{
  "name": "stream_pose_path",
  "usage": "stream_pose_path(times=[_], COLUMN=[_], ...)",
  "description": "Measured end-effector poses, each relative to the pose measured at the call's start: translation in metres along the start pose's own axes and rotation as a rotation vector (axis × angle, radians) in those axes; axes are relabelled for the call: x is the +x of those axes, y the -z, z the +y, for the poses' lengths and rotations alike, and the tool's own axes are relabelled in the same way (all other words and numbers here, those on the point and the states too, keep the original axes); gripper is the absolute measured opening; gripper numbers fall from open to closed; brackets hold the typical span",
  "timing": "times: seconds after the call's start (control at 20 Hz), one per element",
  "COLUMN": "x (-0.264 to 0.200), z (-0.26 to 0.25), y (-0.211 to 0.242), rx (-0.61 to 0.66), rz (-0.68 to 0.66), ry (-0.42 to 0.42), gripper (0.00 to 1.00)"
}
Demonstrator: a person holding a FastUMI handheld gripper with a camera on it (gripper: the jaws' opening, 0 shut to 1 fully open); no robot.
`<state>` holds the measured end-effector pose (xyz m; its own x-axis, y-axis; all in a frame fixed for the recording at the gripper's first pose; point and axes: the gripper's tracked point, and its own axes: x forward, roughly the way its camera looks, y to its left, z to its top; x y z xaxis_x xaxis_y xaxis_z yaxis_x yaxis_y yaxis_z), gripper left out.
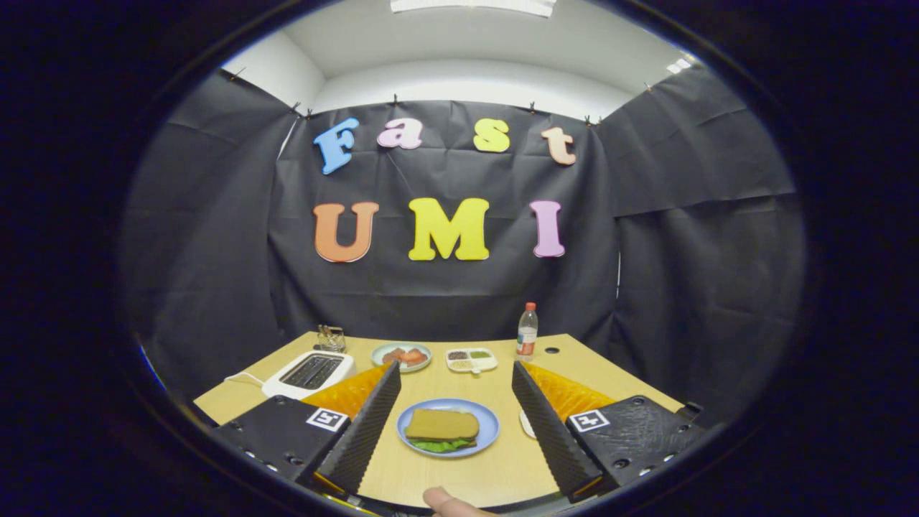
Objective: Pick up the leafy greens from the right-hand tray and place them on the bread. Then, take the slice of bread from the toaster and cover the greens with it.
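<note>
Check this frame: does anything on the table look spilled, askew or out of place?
Nothing stands out. The bread slice lies flat over the greens on the blue plate, between the fingers of the open claw. The toaster, bottle and dishes stand upright, with no spills.

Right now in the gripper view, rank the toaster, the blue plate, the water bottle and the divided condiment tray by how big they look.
1. blue plate, nearest the open claw
2. toaster
3. divided condiment tray and water bottle: look alike, both far back, so unranked.

Bright, even light from a ceiling panel (472,6); sharp focus, strong fisheye bending at edges.
</note>
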<state>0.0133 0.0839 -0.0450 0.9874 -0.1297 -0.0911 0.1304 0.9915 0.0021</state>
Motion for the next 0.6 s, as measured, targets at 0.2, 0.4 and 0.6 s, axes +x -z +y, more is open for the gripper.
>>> stream_pose_path(times=[0.2,0.4,0.6], x=[-0.027,-0.039,-0.038], z=[-0.001,0.008,-0.003], y=[-0.011,-0.022,-0.016], rx=[-0.004,-0.028,-0.031], rz=[-0.037,-0.062,-0.042], ry=[0.006,-0.026,0.003], gripper=[0.96,0.96,0.96])
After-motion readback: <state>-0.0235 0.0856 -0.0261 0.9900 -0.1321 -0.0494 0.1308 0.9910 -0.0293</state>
